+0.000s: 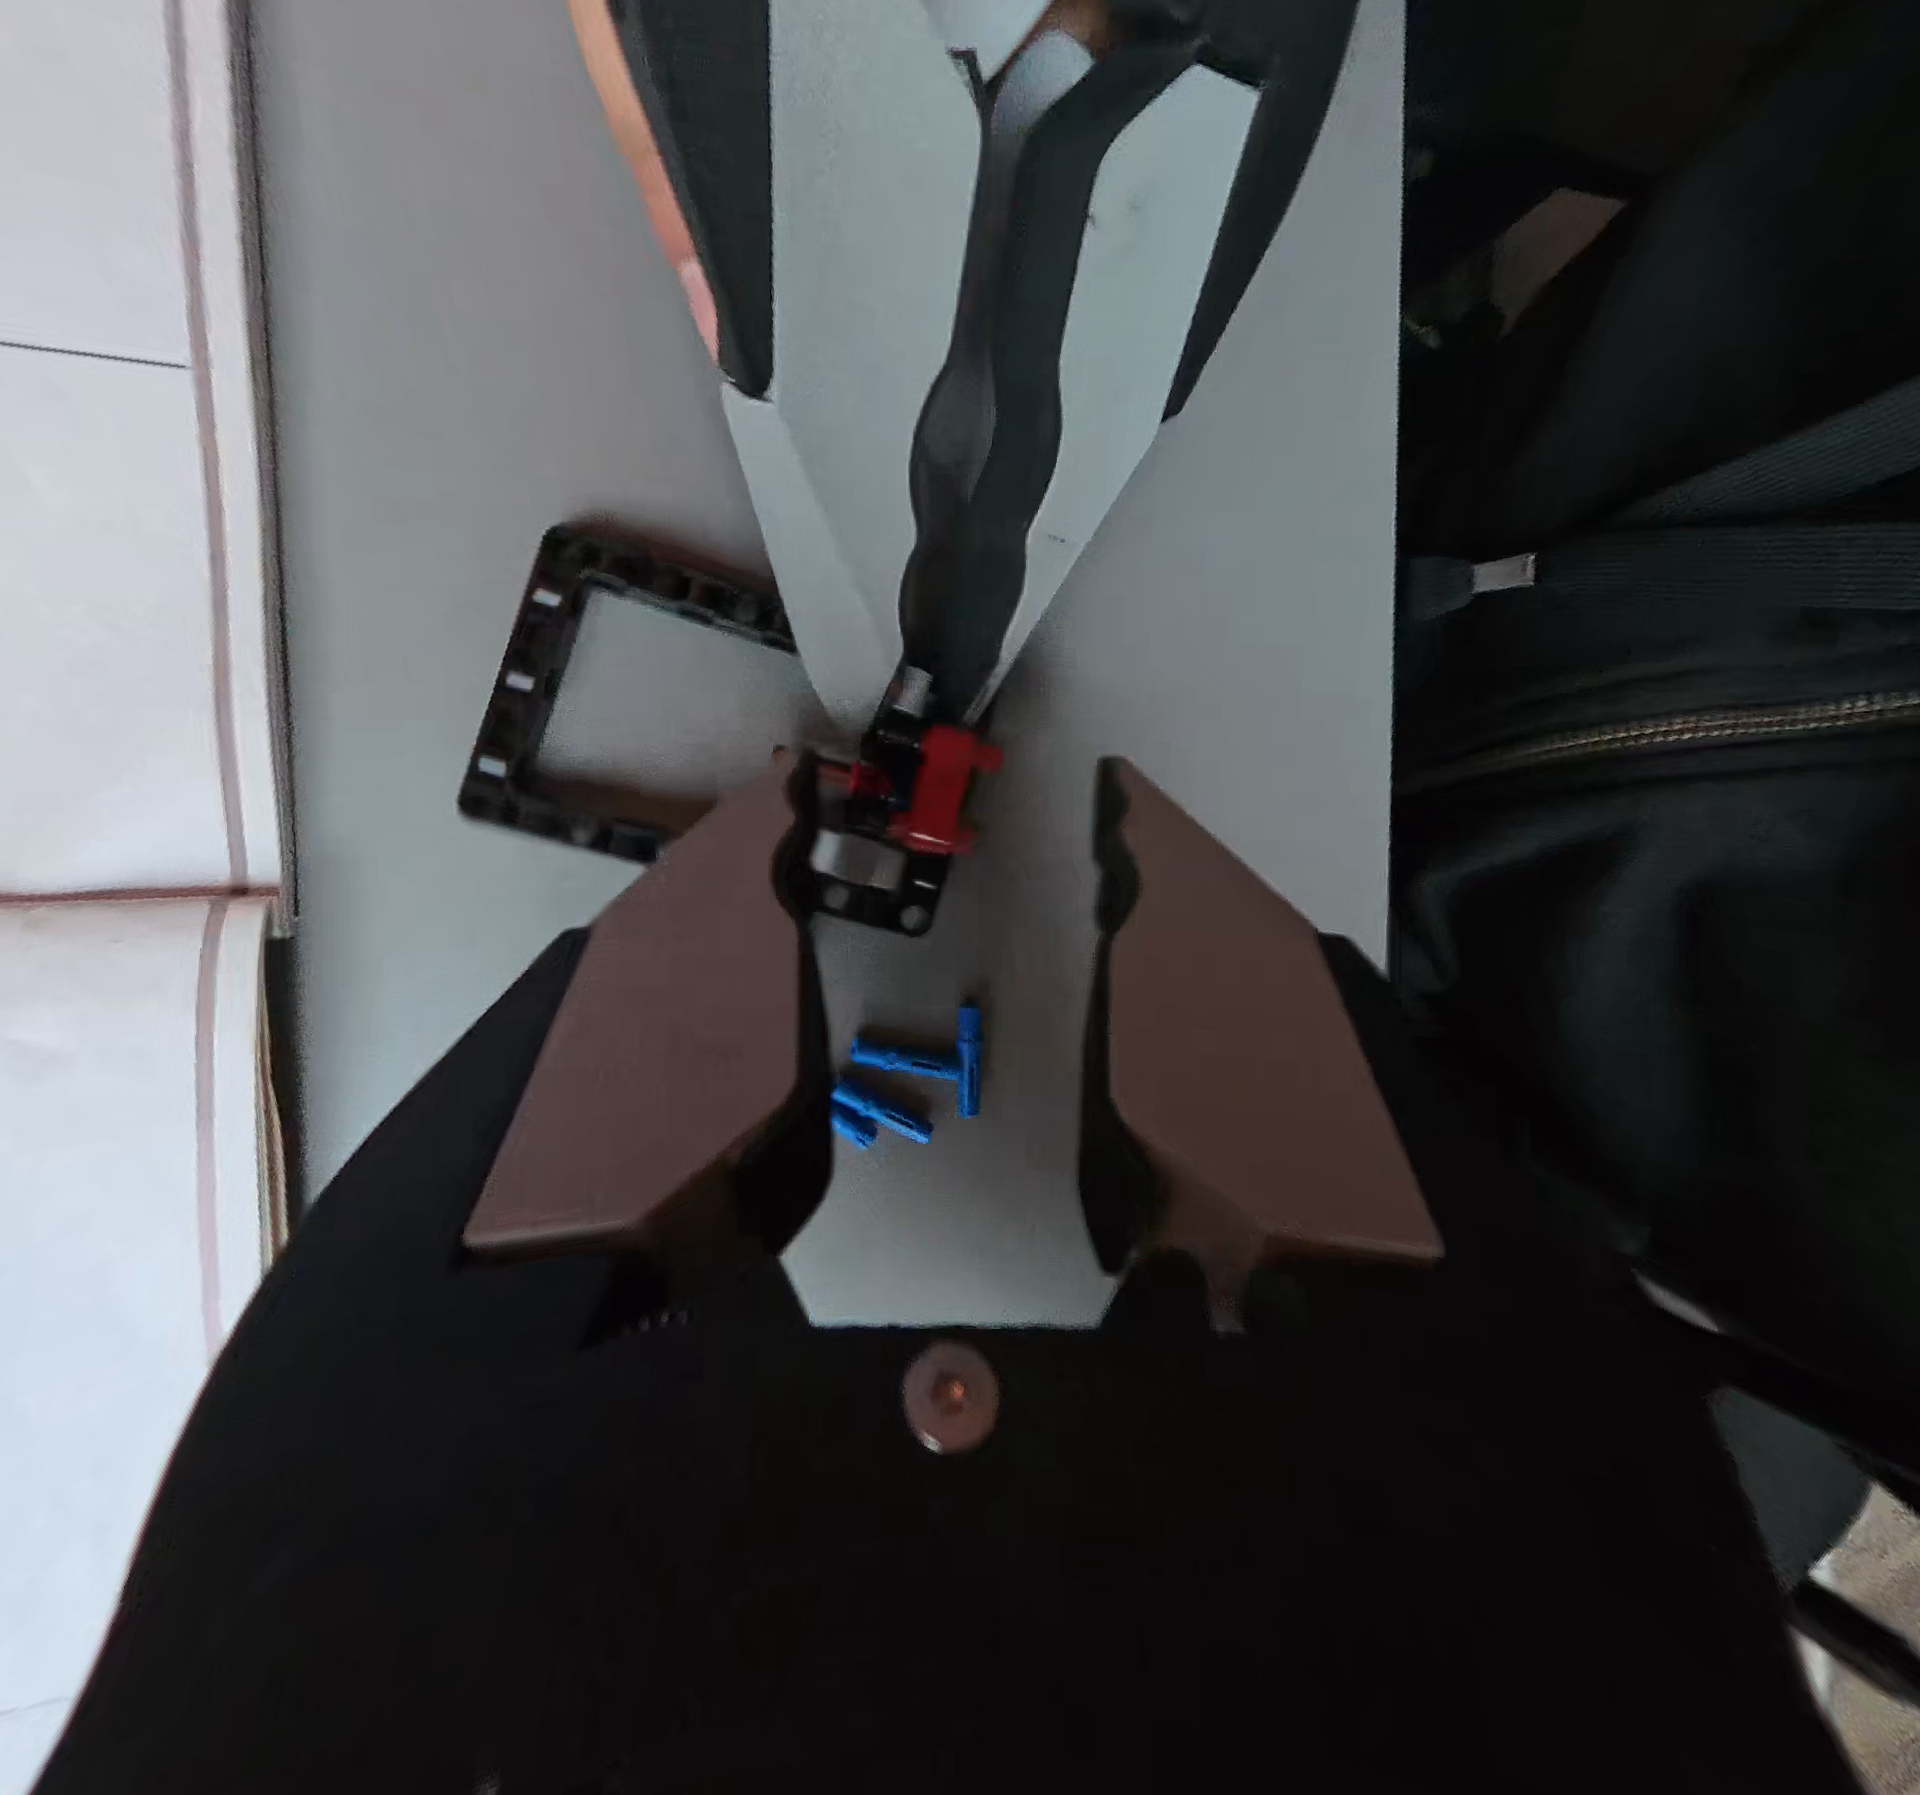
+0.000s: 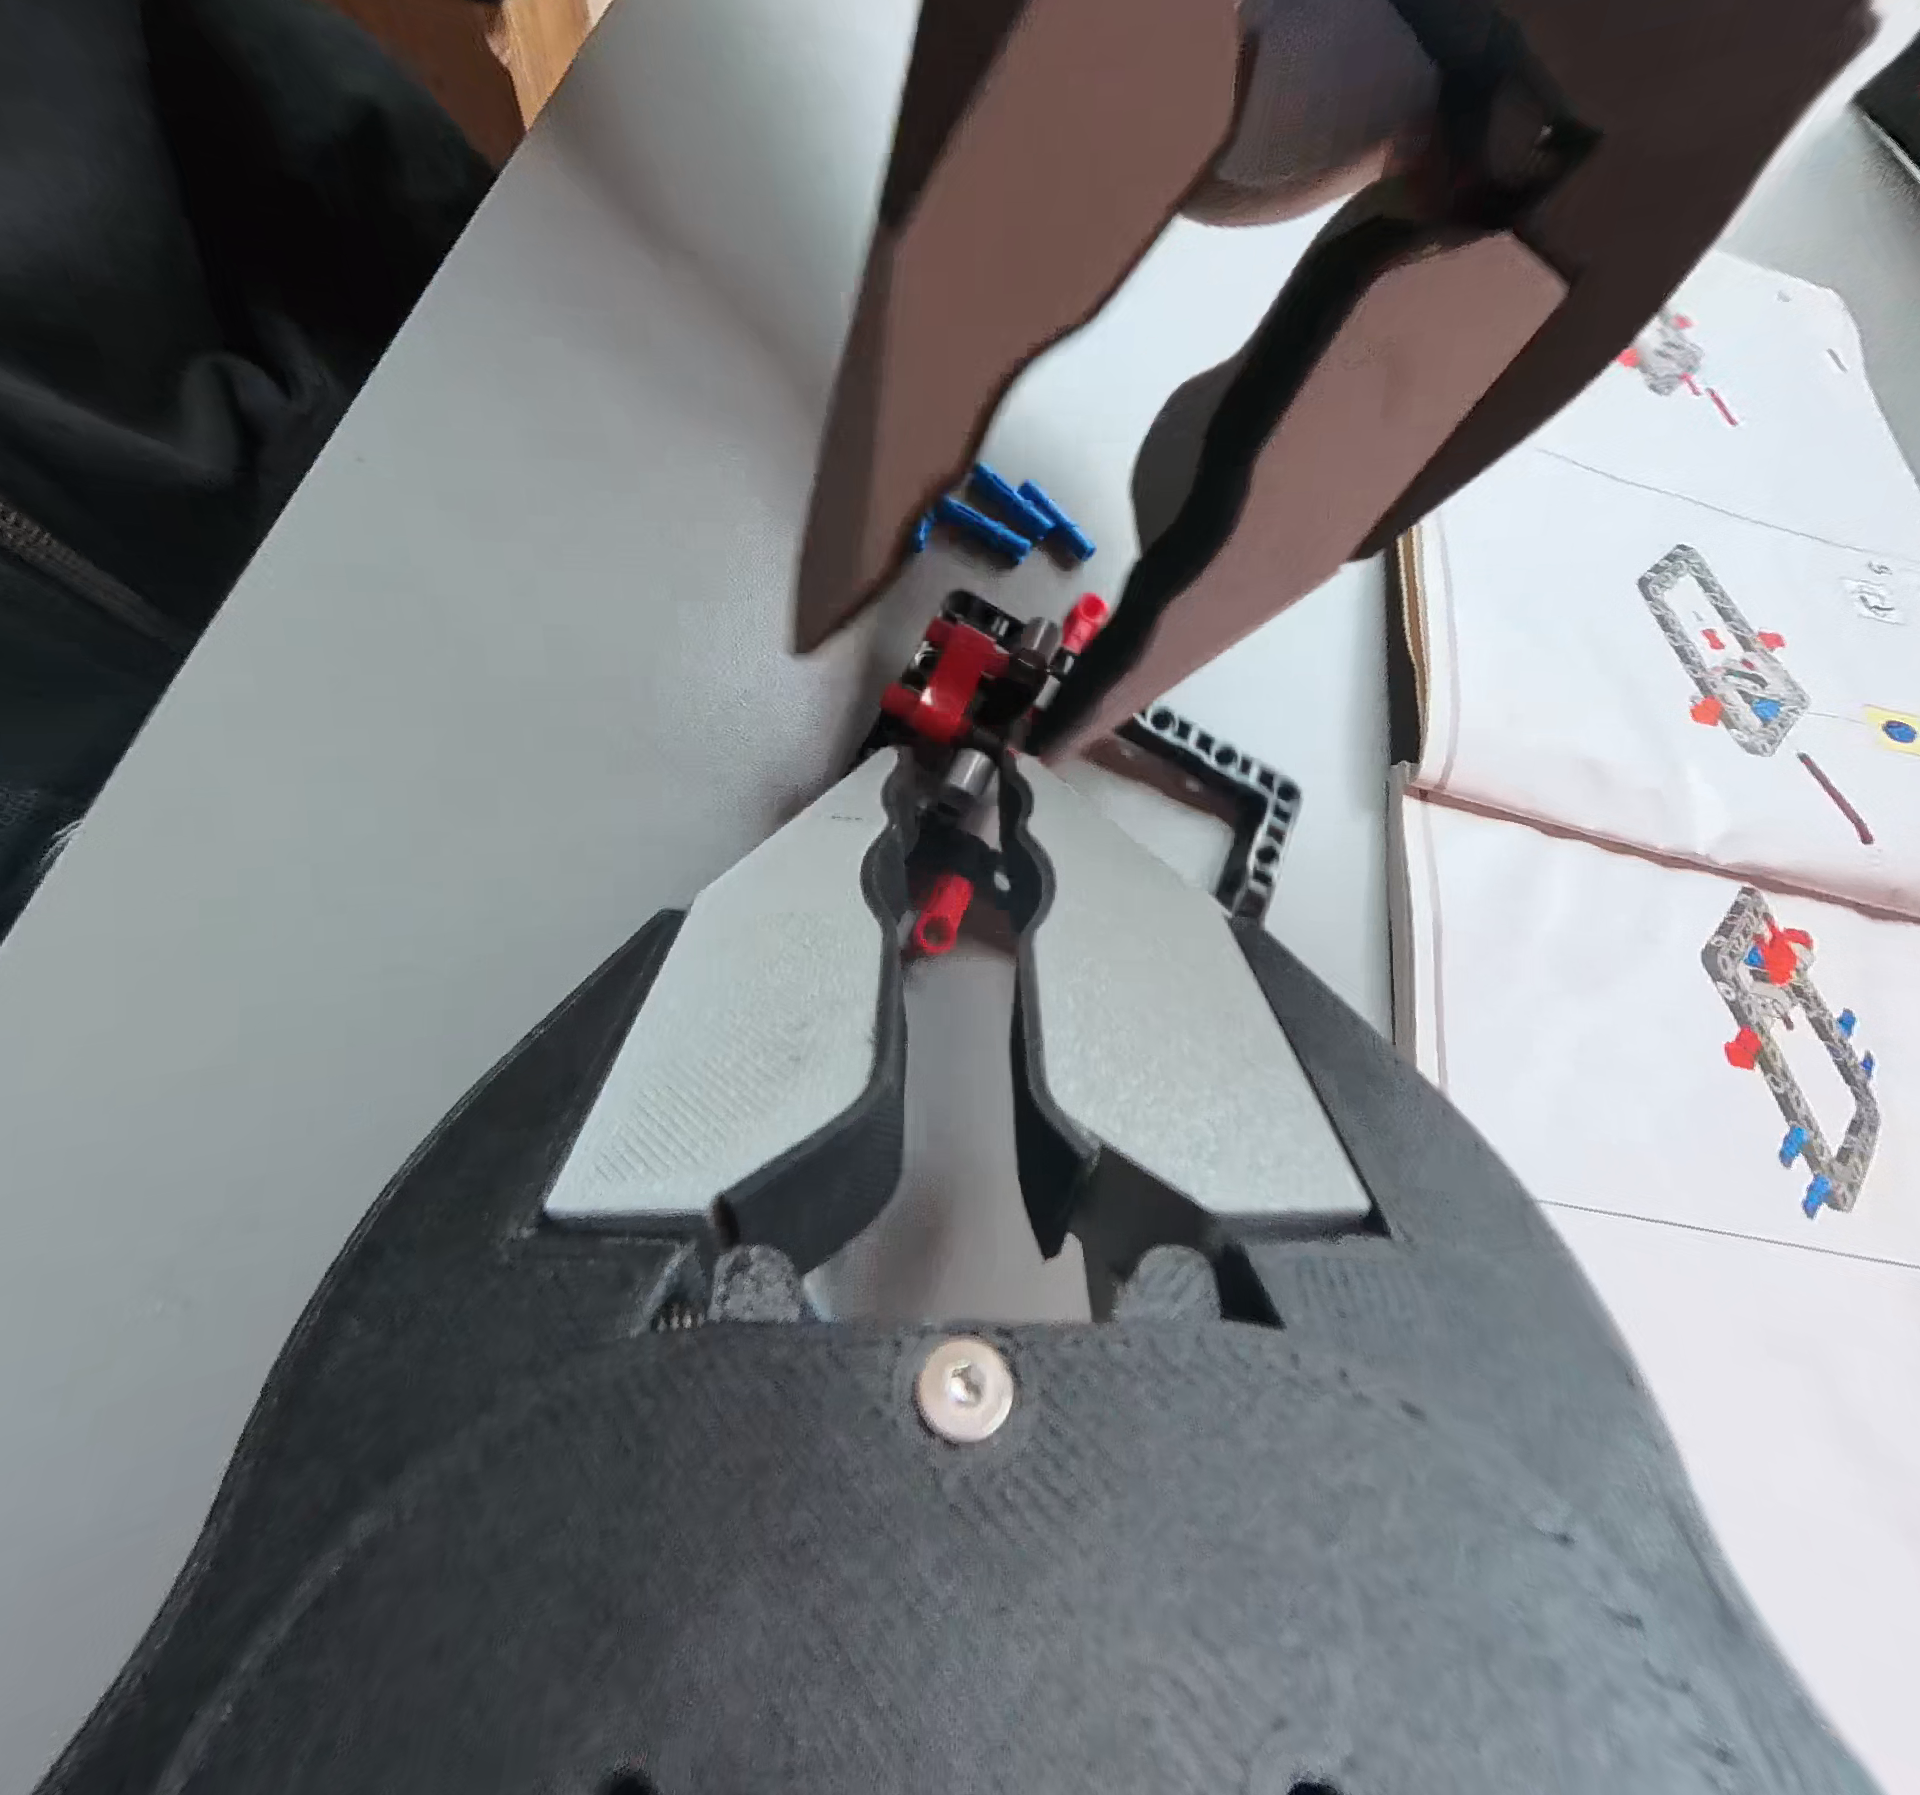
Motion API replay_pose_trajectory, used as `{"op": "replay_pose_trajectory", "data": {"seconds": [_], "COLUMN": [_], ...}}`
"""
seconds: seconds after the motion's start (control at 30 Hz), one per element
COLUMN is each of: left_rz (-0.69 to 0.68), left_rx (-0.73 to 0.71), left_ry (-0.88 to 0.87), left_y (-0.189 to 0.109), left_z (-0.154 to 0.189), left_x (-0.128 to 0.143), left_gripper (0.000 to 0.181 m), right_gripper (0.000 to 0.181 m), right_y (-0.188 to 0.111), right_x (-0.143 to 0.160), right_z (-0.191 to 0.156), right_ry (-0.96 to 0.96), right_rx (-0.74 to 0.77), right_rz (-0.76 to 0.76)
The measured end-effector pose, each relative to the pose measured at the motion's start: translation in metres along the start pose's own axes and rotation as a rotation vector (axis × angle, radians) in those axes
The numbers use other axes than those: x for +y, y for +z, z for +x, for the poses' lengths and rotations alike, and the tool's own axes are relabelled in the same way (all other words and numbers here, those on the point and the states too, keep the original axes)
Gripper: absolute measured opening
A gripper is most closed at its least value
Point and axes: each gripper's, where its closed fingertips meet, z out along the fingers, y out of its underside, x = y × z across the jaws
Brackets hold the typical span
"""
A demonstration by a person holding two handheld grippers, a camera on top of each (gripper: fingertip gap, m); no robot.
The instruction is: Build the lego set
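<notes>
A small assembly (image 1: pixel 914 810), a black square frame with red parts, is held just above the grey table. My right gripper (image 2: pixel 961 769), with grey fingers, is shut on it; a red pin (image 2: pixel 940 914) pokes back between its fingers. In the left wrist view the right gripper (image 1: pixel 925 696) reaches in from the top. My left gripper (image 1: pixel 951 789), with brown fingers, is open and straddles the assembly (image 2: pixel 956 675), its left finger against the frame's corner. Several blue pins (image 1: pixel 914 1080) lie on the table under the left gripper. A larger dark rectangular frame (image 1: pixel 582 696) lies beside them.
An open instruction booklet (image 2: pixel 1662 706) lies along one side of the table and also shows in the left wrist view (image 1: pixel 104 602). Black fabric with a zip (image 1: pixel 1662 810) sits past the opposite table edge (image 1: pixel 1397 602). Both grippers' tips are close together, under 4 cm apart.
</notes>
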Motion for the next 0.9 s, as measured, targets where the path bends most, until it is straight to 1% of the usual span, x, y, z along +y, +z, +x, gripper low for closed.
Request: {"op": "replay_pose_trajectory", "data": {"seconds": [0.03, 0.07, 0.1, 0.2, 0.3, 0.33, 0.37, 0.4, 0.43, 0.57, 0.6, 0.67, 0.8, 0.9], "left_rz": [0.021, 0.042, 0.060, 0.103, 0.138, 0.150, 0.165, 0.173, 0.169, 0.180, 0.170, 0.163, 0.186, 0.201], "left_rx": [0.013, 0.022, 0.019, -0.035, -0.056, -0.065, -0.072, -0.088, -0.082, 0.024, 0.034, 0.031, 0.006, 0.018], "left_ry": [-0.019, -0.037, -0.055, -0.054, -0.064, -0.050, -0.023, 0.001, 0.014, 0.047, 0.060, 0.077, 0.112, 0.110], "left_y": [-0.005, -0.010, -0.015, -0.020, -0.022, -0.024, -0.026, -0.027, -0.026, -0.016, -0.013, -0.009, -0.007, -0.007], "left_z": [0.003, 0.006, 0.007, 0.002, -0.006, -0.008, -0.011, -0.016, -0.019, -0.015, -0.015, -0.017, -0.022, -0.022], "left_x": [-0.001, -0.001, 0.001, 0.012, 0.019, 0.019, 0.019, 0.019, 0.020, 0.014, 0.015, 0.016, 0.016, 0.016], "left_gripper": [0.055, 0.060, 0.062, 0.056, 0.053, 0.046, 0.035, 0.029, 0.027, 0.023, 0.023, 0.021, 0.004, 0.003], "right_gripper": [0.013, 0.019, 0.020, 0.018, 0.020, 0.023, 0.027, 0.027, 0.024, 0.022, 0.025, 0.022, 0.019, 0.019], "right_y": [-0.001, -0.003, -0.005, -0.010, -0.013, -0.014, -0.015, -0.014, -0.013, 0.001, 0.003, 0.006, 0.008, 0.009], "right_x": [0.000, -0.002, -0.003, -0.003, -0.001, -0.003, -0.008, -0.013, -0.016, -0.010, -0.009, -0.007, -0.007, -0.007], "right_z": [0.001, 0.003, 0.002, 0.003, 0.008, 0.008, 0.006, 0.005, 0.004, 0.008, 0.009, 0.008, 0.006, 0.005], "right_ry": [0.005, 0.018, 0.035, 0.095, 0.190, 0.239, 0.287, 0.324, 0.341, 0.320, 0.324, 0.321, 0.269, 0.230], "right_rx": [0.008, 0.016, 0.011, -0.009, -0.012, -0.023, -0.033, -0.034, -0.023, 0.069, 0.069, 0.055, 0.026, 0.005], "right_rz": [0.008, 0.020, 0.033, 0.052, 0.051, 0.046, 0.054, 0.065, 0.062, -0.060, -0.093, -0.144, -0.219, -0.257]}}
